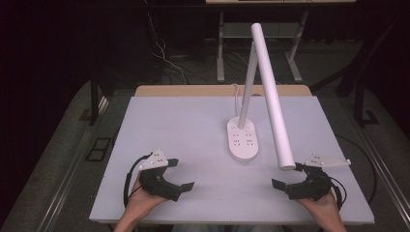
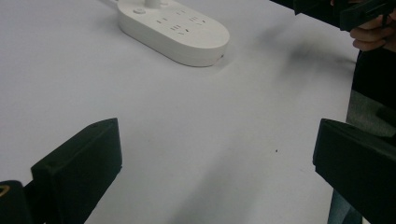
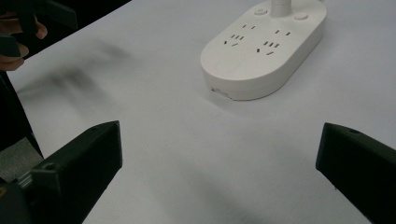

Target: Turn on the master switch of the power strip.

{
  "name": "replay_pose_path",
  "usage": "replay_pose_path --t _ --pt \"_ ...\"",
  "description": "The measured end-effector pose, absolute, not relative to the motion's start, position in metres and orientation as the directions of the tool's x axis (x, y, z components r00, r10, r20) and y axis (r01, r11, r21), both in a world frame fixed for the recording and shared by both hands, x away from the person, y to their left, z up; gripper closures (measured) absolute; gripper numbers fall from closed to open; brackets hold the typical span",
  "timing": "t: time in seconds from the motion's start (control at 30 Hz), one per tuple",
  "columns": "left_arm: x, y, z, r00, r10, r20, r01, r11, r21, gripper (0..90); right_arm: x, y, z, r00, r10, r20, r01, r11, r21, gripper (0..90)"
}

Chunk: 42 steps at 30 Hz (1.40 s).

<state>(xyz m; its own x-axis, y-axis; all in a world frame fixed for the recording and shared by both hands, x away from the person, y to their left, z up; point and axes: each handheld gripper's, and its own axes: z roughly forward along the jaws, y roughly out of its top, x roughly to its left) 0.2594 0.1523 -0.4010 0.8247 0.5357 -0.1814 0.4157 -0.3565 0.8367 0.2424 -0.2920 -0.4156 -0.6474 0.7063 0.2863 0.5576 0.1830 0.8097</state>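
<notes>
- Left hand (image 1: 137,200) enters from the near edge of the table (image 1: 193,130) and holds the left gripper (image 1: 177,173) low over the near-left part of the surface. Jaws stand spread wide, nothing between them. A grey three-cornered plate sits on top of it and a black cable loops at its outer side.
- Right hand (image 1: 323,205) enters from the near edge on the opposite side and holds the right gripper (image 1: 286,175) low over the near-right part of the surface. Jaws likewise spread wide and empty; grey plate on top, cable trailing at the outer side.
- The two grippers face inward toward each other, well apart, with bare tabletop between them.
- Left gripper view: both black jaws rise at the lower corners, wide apart, over bare white surface; the other hand and its gripper appear at the top right corner.
- Right gripper view: same arrangement, jaws far apart, white surface between them; the other hand shows at the top left.
- Desk lamp base (image 1: 243,139), white and oval with socket outlets on its top face, lies flat near the table's centre, beyond both grippers and touched by neither.
- Lamp stem (image 1: 248,79) rises from the far end of the base, tilted.
- Lamp head (image 1: 271,89), a long white bar, slopes down toward the near right; whether its lower end touches the right gripper cannot be told.
- Beyond the table: dark floor, loose cables and the legs of another table.
</notes>
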Motion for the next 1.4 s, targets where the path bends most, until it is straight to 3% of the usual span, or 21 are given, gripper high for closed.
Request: replay_pose_path --t 1.4 --pt "0.306 0.125 -0.359 0.849 0.510 -0.137 0.395 -0.442 0.806 0.5 0.243 -0.293 -0.416 -0.640 0.719 0.273 0.560 0.193 0.805 0.0"
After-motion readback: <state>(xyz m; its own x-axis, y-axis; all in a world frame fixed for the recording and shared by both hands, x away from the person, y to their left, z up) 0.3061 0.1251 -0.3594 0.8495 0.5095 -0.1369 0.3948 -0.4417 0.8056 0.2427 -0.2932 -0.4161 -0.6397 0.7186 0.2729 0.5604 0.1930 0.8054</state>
